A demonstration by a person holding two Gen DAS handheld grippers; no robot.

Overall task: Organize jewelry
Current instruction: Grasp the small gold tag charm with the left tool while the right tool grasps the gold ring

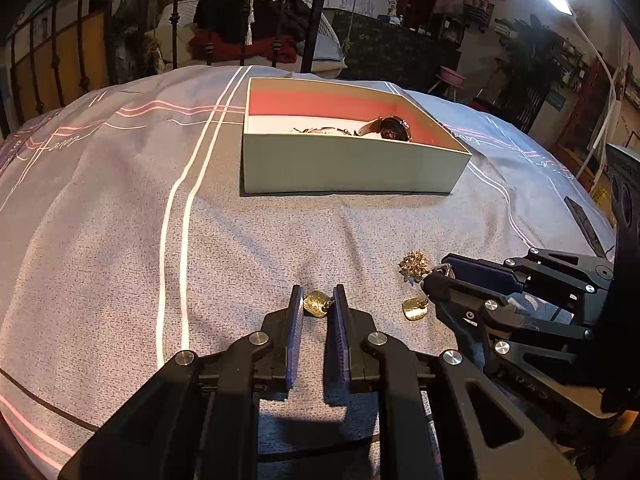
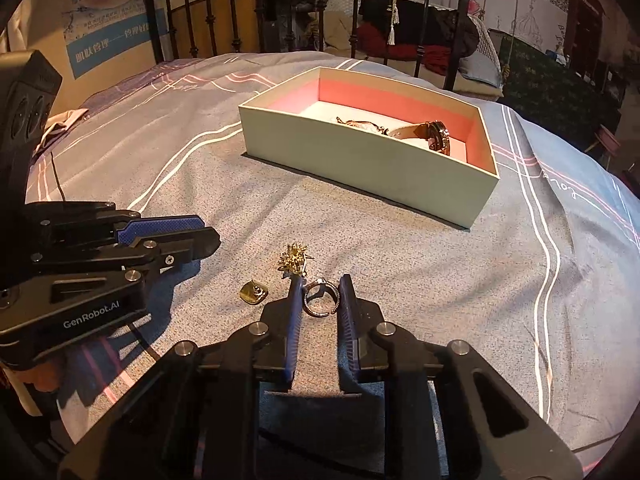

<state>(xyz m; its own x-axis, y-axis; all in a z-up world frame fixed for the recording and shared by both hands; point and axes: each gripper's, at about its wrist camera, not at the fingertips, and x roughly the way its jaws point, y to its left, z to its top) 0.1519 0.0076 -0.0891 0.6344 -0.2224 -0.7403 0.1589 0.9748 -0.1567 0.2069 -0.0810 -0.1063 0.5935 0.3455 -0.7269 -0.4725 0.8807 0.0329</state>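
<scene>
Evidently both pinches are light: the left gripper (image 1: 317, 306) clamps a gold earring (image 1: 315, 304) between its fingertips, the right gripper (image 2: 320, 298) a ring (image 2: 319, 298), so lift slowly toward the box (image 2: 360, 168) ahead.

The box (image 1: 352, 168) was pale green outside and pink within. The bedspread (image 1: 120, 208) was grey with white and pink lines. A gold earring (image 1: 315, 305) sat between the blue-padded black fingers (image 1: 296, 320), and a silver ring (image 2: 318, 300) was between the other pair.
</scene>
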